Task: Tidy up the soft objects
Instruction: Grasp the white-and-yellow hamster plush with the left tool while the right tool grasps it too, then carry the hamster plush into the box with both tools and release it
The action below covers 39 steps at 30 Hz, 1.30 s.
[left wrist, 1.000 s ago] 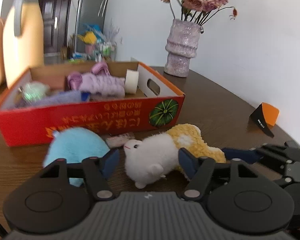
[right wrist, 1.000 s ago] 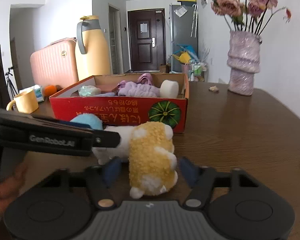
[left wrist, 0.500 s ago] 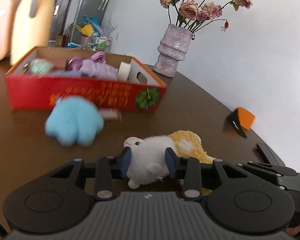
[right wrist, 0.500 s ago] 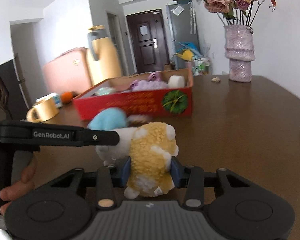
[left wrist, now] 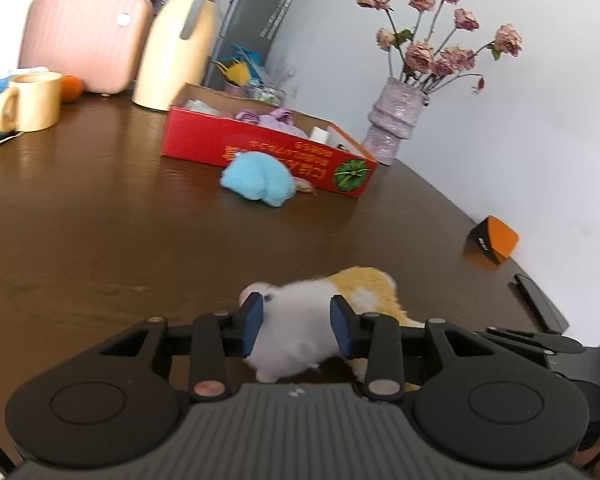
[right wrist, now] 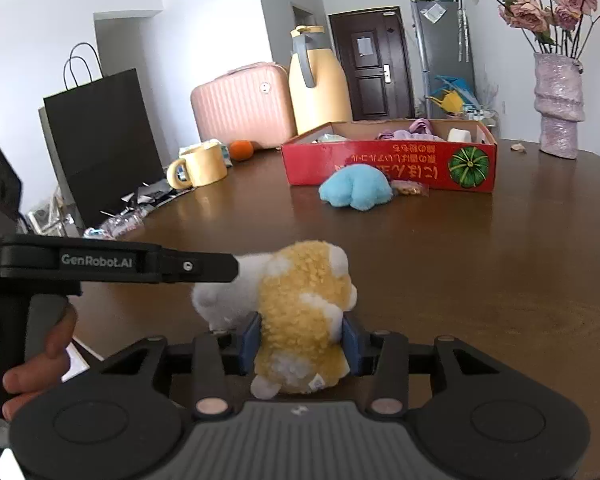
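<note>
The plush sits low over the bench, held from 2 sides at once. Its long axis runs across you: the white head end is pinched between your left fingers, and the yellow rump end is between your right fingers. The left gripper is clamped on the white part. The right gripper has the yellow part between its pads, which touch the fur on both sides, though its jaws are easing open slightly.

The box lies straight ahead of both grippers, well apart from the plush, with its red long wall facing you. A blue plush rests on the bench touching that wall, between you and the box opening. As I judge it, the carry must go forward and over the blue one, then above the rim. Neither hand is clearly nearer; the plush enters broadside, parallel to the box's long wall.
</note>
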Motion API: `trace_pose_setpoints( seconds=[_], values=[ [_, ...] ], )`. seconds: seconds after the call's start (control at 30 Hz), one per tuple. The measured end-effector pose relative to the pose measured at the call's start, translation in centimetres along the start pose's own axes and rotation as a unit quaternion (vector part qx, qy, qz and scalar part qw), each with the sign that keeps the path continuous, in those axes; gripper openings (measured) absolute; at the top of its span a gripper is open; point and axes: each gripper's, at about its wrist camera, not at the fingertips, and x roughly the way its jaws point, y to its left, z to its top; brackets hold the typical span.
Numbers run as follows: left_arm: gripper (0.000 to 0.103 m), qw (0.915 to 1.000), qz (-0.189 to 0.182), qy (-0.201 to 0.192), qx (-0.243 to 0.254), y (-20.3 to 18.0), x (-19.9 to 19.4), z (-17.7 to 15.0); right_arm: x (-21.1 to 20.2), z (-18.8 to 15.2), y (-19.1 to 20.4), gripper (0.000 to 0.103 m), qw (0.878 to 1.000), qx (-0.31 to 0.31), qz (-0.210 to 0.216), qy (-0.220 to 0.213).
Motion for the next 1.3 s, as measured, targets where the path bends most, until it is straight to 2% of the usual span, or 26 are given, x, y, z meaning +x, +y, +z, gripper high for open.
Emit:
trace_pose_setpoints(
  seconds=[0.07, 0.23, 0.3, 0.4, 0.43, 0.47, 0.6, 0.77, 0.87, 0.97, 1.13, 1.2, 1.3],
  values=[
    [0.041, 1.0000, 0.006, 0.002, 0.003, 0.0, -0.3, -0.4, -0.7, -0.3, 0.6, 0.046, 1.000, 0.000, -0.005, -0.003],
    [0.059, 1.0000, -0.003, -0.001, -0.008, 0.5, -0.4, -0.7, -1.6, 0.1, 0.5, 0.046, 1.000, 0.005, -0.006, -0.022],
    [0.062, 0.9999, -0.003, 0.000, -0.015, 0.9, 0.1, -0.6, -1.4, 0.2, 0.0, 0.046, 1.000, 0.013, -0.007, -0.023],
    [0.059, 0.9996, -0.015, 0.009, -0.023, 1.5, 1.1, -0.4, -0.5, 0.2, -0.5, 0.042, 1.000, 0.022, 0.004, -0.010],
    [0.051, 0.9993, -0.025, 0.013, -0.025, 1.6, 1.3, -0.4, -0.1, 0.2, -0.7, 0.041, 1.000, 0.025, 0.011, -0.007],
    [0.049, 0.9989, -0.036, 0.016, -0.024, 1.6, 1.5, -0.5, 0.0, 0.2, -0.8, 0.041, 1.000, 0.026, 0.015, -0.007],
    [0.048, 0.9992, -0.038, 0.014, -0.005, 1.1, 2.2, -0.5, 0.6, 0.5, -1.3, 0.039, 1.000, 0.020, 0.017, -0.005],
    [0.046, 0.9984, -0.050, 0.019, -0.019, 1.1, 2.9, 0.1, 0.9, 1.1, -2.0, 0.037, 0.999, 0.025, 0.020, 0.000],
    [0.046, 0.9983, -0.057, 0.007, 0.002, 0.4, 3.2, 1.1, 0.7, 1.9, -2.5, 0.037, 0.999, 0.026, 0.021, -0.010],
    [0.046, 0.9973, -0.071, -0.012, 0.013, -0.4, 4.0, 4.0, 0.3, 4.1, -3.7, 0.037, 0.999, 0.030, 0.024, -0.034],
    [0.046, 0.9929, -0.088, -0.053, 0.060, -2.7, 7.8, 12.7, 1.5, 12.2, -7.7, 0.037, 0.997, 0.009, 0.005, -0.082],
    [0.046, 0.9917, -0.087, -0.060, 0.073, -3.5, 10.4, 16.6, 3.1, 16.0, -10.0, 0.037, 0.996, 0.009, -0.002, -0.084],
    [0.046, 0.9925, -0.084, -0.048, 0.075, -3.8, 15.0, 21.1, 6.7, 21.2, -13.9, 0.037, 0.998, 0.020, -0.006, -0.065]
  ],
)
